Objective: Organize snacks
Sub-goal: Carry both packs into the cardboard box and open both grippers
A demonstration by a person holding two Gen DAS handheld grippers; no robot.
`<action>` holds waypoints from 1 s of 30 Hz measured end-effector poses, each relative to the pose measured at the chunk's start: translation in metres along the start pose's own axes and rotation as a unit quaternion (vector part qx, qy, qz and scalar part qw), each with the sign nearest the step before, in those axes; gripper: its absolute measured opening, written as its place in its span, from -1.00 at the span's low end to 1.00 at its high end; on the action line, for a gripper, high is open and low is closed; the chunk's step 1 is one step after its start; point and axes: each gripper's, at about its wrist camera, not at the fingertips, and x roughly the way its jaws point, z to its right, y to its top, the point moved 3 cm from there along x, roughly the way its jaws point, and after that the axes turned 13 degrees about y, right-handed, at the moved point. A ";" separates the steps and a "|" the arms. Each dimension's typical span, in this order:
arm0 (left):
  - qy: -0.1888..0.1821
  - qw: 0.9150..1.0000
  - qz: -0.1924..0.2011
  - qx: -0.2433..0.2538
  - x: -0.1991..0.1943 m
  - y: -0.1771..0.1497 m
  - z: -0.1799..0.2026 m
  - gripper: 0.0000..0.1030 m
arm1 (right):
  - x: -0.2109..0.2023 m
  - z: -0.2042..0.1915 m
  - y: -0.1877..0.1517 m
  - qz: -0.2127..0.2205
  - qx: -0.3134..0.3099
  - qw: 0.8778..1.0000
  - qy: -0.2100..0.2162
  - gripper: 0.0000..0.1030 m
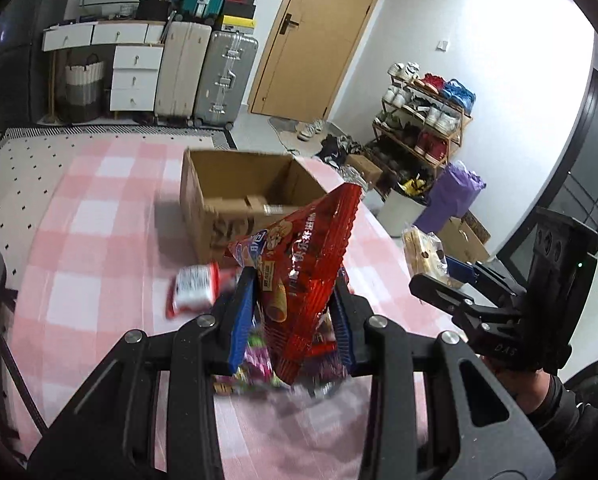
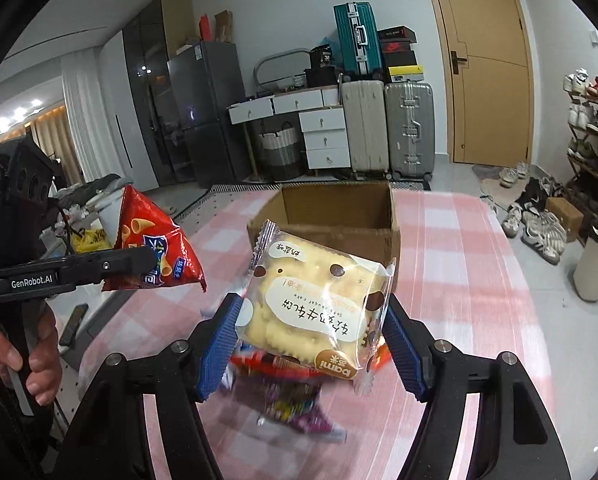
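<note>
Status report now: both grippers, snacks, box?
Left gripper shut on red snack bag. Right gripper shut on biscuit pack. Cardboard box ahead, open, path clear.

Indoor light is looking fairly dim and cool in both views. Glare is blowing out the white wall (image 1: 511, 92) at right in the left wrist view. Fisheye is bending and darkening the edges. Motion blur is smearing the snack pile (image 2: 287, 400) and checked tablecloth (image 2: 459, 280).
</note>
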 end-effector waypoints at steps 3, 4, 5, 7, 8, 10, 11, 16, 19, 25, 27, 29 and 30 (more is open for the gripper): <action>0.001 1.000 0.004 -0.005 0.002 0.022 0.000 -0.37 | 0.006 0.006 0.024 0.005 -0.006 1.000 0.006 0.36; 0.003 1.000 0.006 -0.008 0.003 0.030 0.000 -0.37 | 0.009 0.008 0.033 0.005 -0.009 1.000 0.008 0.36; 0.003 1.000 0.006 -0.010 0.003 0.036 0.000 -0.37 | 0.014 0.011 0.043 0.004 -0.012 1.000 0.010 0.36; 0.006 1.000 0.004 -0.013 0.005 0.049 0.001 -0.37 | 0.022 0.014 0.057 0.002 -0.015 1.000 0.014 0.36; 0.006 1.000 0.003 -0.014 0.007 0.056 0.001 -0.37 | 0.027 0.016 0.066 0.001 -0.013 1.000 0.017 0.36; 0.011 1.000 0.004 -0.010 0.010 0.070 0.004 -0.37 | 0.035 0.020 0.081 0.000 -0.009 1.000 0.027 0.36; 0.014 1.000 0.002 -0.009 0.012 0.076 0.005 -0.37 | 0.040 0.023 0.088 -0.001 -0.011 1.000 0.028 0.36; 0.024 1.000 -0.005 -0.011 0.033 0.105 0.006 -0.37 | 0.067 0.033 0.123 -0.004 -0.017 0.999 0.033 0.36; 0.040 0.999 -0.015 -0.011 0.056 0.112 0.004 -0.37 | 0.084 0.043 0.137 -0.002 -0.010 0.999 0.030 0.36; 0.061 0.997 -0.039 -0.014 0.107 0.110 -0.008 -0.37 | 0.124 0.066 0.143 -0.021 -0.002 0.999 0.025 0.36; 0.067 0.997 -0.042 -0.014 0.121 0.107 -0.010 -0.37 | 0.139 0.071 0.141 -0.031 0.000 0.999 0.027 0.36; 0.070 0.996 -0.050 -0.013 0.136 0.106 -0.012 -0.37 | 0.153 0.078 0.140 -0.038 0.004 0.999 0.029 0.37; 0.071 0.996 -0.053 -0.014 0.143 0.104 -0.014 -0.37 | 0.161 0.080 0.139 -0.041 0.007 0.999 0.029 0.37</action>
